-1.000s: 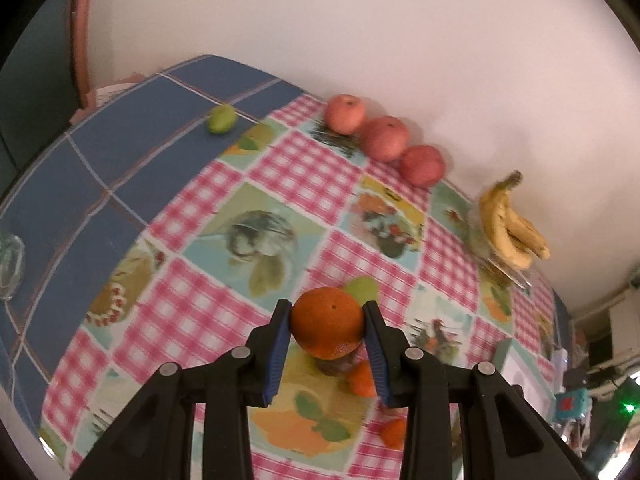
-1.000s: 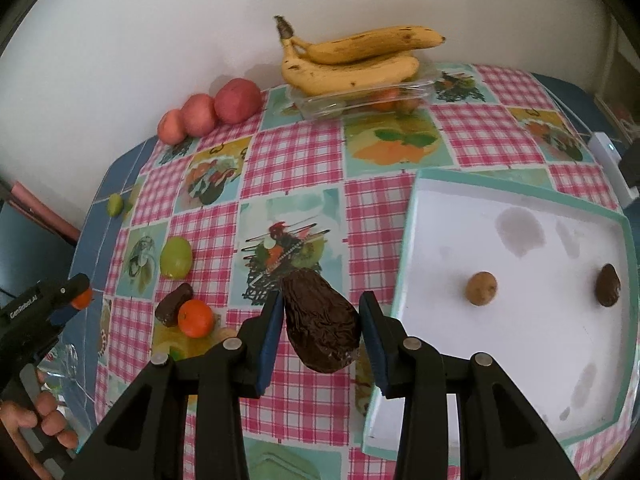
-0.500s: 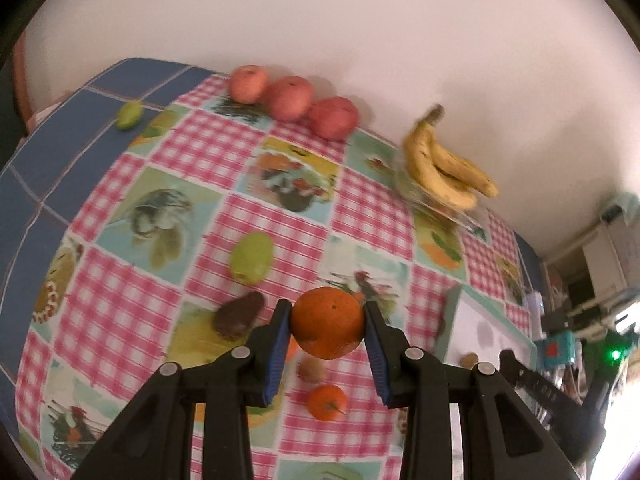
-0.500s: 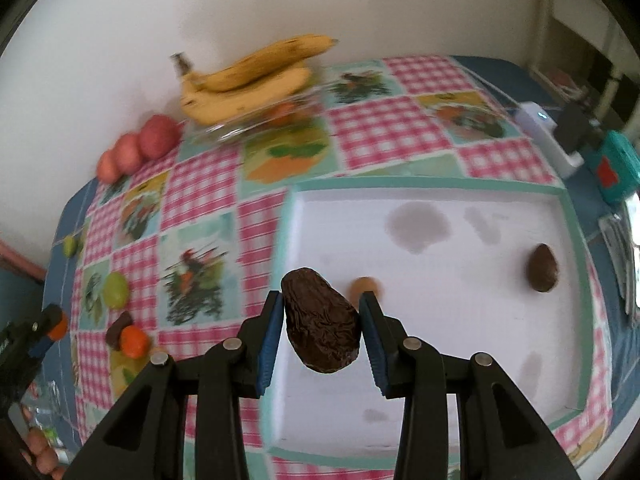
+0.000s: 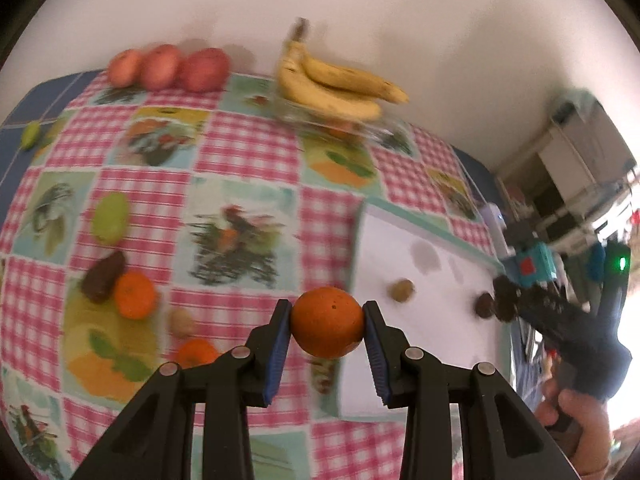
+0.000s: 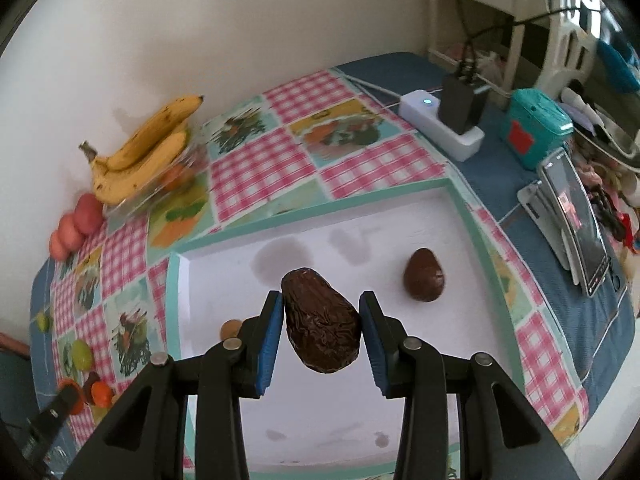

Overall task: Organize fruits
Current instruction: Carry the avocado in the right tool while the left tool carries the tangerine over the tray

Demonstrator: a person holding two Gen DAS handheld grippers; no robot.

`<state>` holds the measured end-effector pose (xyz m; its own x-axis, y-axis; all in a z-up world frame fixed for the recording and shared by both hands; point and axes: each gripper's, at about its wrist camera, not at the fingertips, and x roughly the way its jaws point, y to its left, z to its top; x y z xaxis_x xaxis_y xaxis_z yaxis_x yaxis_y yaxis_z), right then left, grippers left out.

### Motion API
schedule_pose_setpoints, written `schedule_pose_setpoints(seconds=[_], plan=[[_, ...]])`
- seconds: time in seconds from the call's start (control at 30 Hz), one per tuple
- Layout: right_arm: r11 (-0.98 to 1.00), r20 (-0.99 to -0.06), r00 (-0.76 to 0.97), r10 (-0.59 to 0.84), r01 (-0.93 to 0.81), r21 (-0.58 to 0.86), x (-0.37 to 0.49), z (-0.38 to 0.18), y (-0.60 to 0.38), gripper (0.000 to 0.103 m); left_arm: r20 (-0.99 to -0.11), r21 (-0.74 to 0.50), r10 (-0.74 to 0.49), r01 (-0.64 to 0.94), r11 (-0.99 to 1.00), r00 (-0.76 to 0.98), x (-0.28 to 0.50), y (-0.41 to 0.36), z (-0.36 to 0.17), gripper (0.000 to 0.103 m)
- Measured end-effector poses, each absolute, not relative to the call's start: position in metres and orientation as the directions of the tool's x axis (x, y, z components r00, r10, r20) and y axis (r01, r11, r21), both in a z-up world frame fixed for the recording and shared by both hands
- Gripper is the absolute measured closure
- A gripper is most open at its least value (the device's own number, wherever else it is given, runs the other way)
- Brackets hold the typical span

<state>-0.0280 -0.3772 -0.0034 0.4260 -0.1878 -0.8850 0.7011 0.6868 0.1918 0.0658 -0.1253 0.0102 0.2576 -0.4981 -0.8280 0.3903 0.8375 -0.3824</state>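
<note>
My left gripper (image 5: 326, 322) is shut on an orange (image 5: 326, 321), held above the checked tablecloth just left of the white tray (image 5: 432, 344). My right gripper (image 6: 322, 320) is shut on a dark wrinkled avocado (image 6: 320, 322) over the middle of the same tray (image 6: 460, 204). Inside the tray lie a second dark avocado (image 6: 424, 275) and a small brown fruit (image 6: 230, 328). The left wrist view also shows the right gripper (image 5: 505, 300) with its avocado at the tray's right side, held by a hand (image 5: 580, 432).
On the cloth lie two tangerines (image 5: 135, 294), a dark avocado (image 5: 103, 282), a green fruit (image 5: 110, 222) and a small brown fruit (image 5: 181, 322). Bananas (image 5: 340, 88) on a clear box and three red apples (image 5: 164, 66) line the wall. A power strip (image 6: 440, 124), teal box (image 6: 534, 128) and phone (image 6: 576, 220) sit right of the tray.
Both grippers have swung right across the table with their fruit. The right gripper now hangs over the tray's middle; the left gripper has come up to the tray's left edge.
</note>
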Motion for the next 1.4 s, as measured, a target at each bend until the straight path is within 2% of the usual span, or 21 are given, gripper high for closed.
schedule_pose_setpoints(seconds=[0.37, 0.73, 1.4], plan=[[0.667, -0.862, 0.454, -0.227, 0.717, 0.202, -0.043, 0.015, -0.388, 0.062, -0.862, -0.279, -0.463, 0.57, 0.772, 0.206, 0.022, -0.193, -0.008, 0.065], [0.678, -0.859, 0.467, -0.209, 0.702, 0.217, -0.042, 0.016, -0.386, 0.062, -0.896, -0.269, -0.422, 0.586, 0.764, 0.139, 0.015, -0.209, -0.036, 0.065], [0.702, -0.951, 0.292, -0.102, 0.699, 0.139, -0.018, -0.062, -0.378, 0.062, -0.925, -0.262, -0.371, 0.566, 0.781, 0.084, 0.022, -0.215, -0.064, 0.065]])
